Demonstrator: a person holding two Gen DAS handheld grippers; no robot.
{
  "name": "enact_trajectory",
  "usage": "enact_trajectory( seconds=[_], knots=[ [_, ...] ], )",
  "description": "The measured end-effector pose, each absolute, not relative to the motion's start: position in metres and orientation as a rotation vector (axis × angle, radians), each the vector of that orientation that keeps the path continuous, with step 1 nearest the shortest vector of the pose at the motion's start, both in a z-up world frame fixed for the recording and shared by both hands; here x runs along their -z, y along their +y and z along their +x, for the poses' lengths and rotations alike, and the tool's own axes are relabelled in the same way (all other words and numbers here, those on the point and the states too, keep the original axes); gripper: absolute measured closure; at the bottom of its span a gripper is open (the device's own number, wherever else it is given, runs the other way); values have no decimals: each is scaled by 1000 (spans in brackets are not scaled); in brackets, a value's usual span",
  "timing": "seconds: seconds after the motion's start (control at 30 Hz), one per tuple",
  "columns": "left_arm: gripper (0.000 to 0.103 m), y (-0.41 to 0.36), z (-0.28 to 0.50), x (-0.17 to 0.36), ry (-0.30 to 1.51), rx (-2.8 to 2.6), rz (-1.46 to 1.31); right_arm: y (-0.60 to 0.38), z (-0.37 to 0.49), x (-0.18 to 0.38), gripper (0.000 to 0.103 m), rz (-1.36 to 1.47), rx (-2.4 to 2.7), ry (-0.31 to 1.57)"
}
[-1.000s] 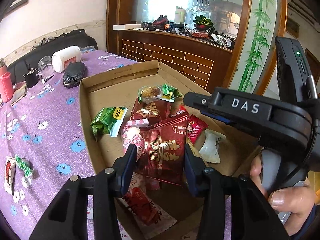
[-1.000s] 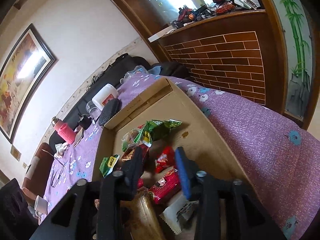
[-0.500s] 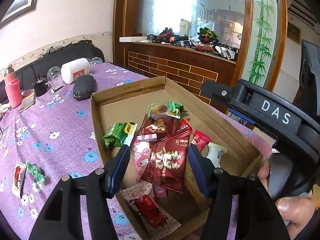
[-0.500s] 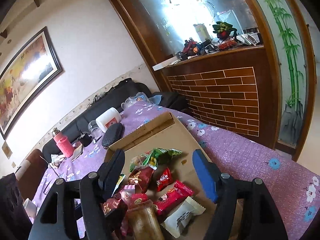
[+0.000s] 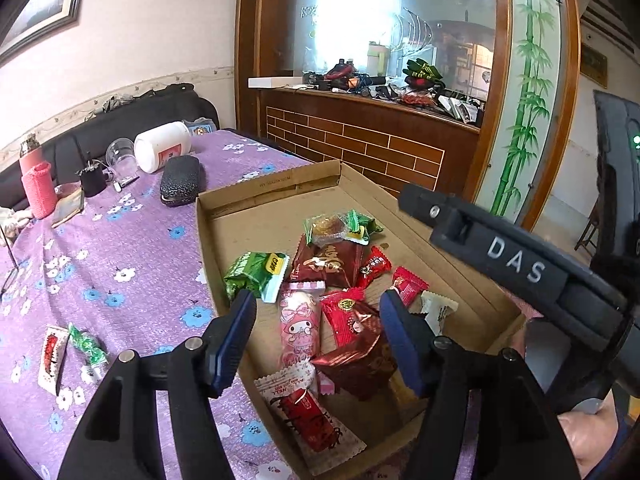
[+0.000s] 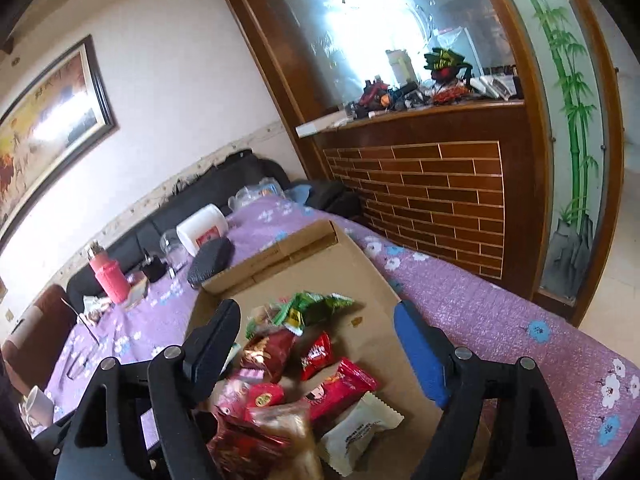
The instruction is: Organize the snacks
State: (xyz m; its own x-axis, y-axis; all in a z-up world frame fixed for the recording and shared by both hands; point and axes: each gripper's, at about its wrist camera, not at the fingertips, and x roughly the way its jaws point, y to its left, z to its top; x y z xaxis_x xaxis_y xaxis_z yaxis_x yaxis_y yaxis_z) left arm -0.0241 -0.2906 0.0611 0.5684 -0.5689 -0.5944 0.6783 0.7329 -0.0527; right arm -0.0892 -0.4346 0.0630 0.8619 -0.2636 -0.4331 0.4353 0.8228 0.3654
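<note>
On the purple-clothed surface (image 5: 120, 248), two loose packets, a red-and-white sachet (image 5: 51, 354) and a green wrapped sweet (image 5: 89, 345), are seen lying well to the left of the cardboard tray (image 5: 256, 196), outside it, each with its long axis running roughly away from the camera. The left tongs (image 5: 316, 334) are held open above the tray's snack pile (image 5: 340, 280), their jaws having just been widening, with nothing pressed between the pads. The right tongs (image 6: 316, 350) are likewise spread wide over the same pile, jaws just opened further, empty. The stray packets are judged nearer to the left tongs, so a leftward reach would be called for.
</note>
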Motion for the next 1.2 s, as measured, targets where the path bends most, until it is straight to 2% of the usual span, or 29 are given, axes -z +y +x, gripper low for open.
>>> enact_trajectory(
  seconds=[0.3,0.43,0.57,0.77,0.83,0.93,1.2],
  knots=[
    [40,-288,-31,-63,624,719,208,-446,-99,-62,20,567,369,325],
    [40,-283,-35,-65,616,711,202,-437,-95,-68,20,477,391,346],
    [40,-276,-37,-68,619,705,184,-436,-102,-69,20,504,358,284],
    [40,-270,-42,-73,612,710,177,-454,-112,-62,20,634,354,228],
    [40,-269,-44,-75,607,713,179,-461,-111,-58,28,672,351,247],
    [40,-267,-48,-79,597,718,182,-468,-105,-51,34,726,331,305],
    [40,-248,-54,-92,580,726,169,-453,-104,-61,34,623,307,298]
  ],
)
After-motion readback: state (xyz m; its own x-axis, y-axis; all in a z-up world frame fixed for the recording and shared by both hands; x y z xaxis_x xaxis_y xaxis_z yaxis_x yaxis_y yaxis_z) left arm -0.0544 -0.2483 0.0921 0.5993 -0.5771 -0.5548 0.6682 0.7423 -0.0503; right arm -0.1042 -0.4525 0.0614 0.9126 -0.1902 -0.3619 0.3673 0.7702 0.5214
